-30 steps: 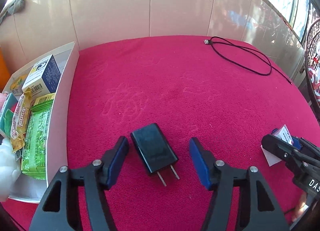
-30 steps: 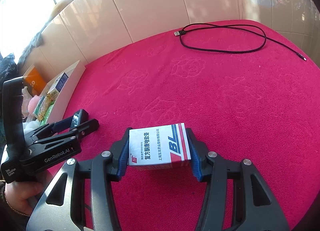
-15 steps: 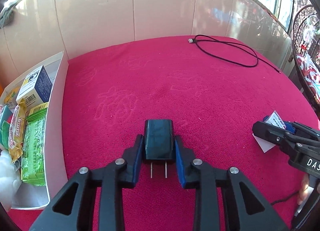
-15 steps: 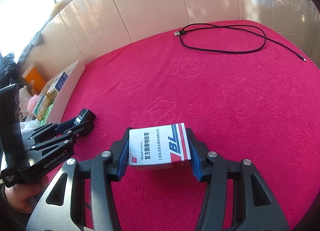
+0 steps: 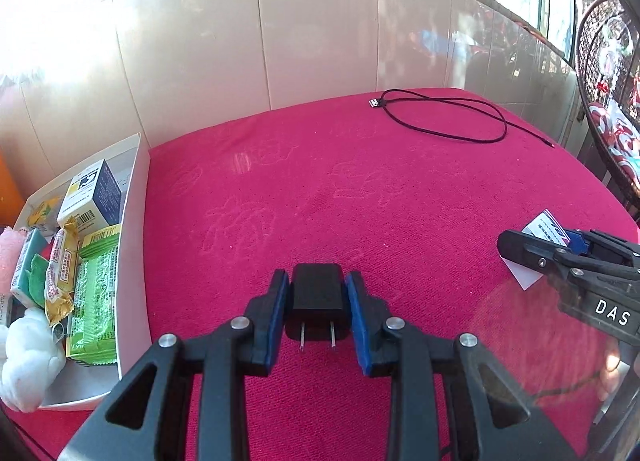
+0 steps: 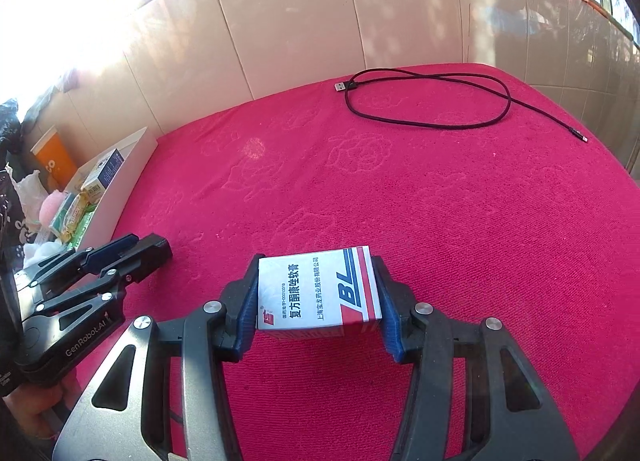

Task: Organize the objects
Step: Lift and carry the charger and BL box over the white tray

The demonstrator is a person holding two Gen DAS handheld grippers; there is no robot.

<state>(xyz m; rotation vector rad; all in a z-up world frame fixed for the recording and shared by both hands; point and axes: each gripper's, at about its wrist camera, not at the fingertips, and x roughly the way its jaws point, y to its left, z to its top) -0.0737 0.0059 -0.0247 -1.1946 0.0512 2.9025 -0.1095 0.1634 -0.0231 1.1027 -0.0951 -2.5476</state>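
A black plug charger (image 5: 318, 301) sits between the blue pads of my left gripper (image 5: 318, 293), which is shut on it, its two prongs pointing toward the camera, just above the red cloth (image 5: 360, 197). My right gripper (image 6: 316, 289) is shut on a white, red and blue medicine box (image 6: 318, 289) held flat over the cloth. Seen from the left wrist, the right gripper (image 5: 520, 249) and its box (image 5: 546, 227) are at the right edge. The right wrist view has the left gripper (image 6: 132, 253) at the lower left, with the charger hidden.
A white tray (image 5: 132, 221) at the left holds snack packets, a blue and white carton (image 5: 94, 197) and soft toys. A black USB cable (image 5: 444, 117) loops at the far right of the cloth. A tiled wall (image 5: 320, 33) closes the back. A wicker chair (image 5: 608, 101) stands right.
My left gripper closed from open around the charger lying askew on the cloth to shut on it, and has lifted it slightly, squared up. The right gripper has kept still with its box.
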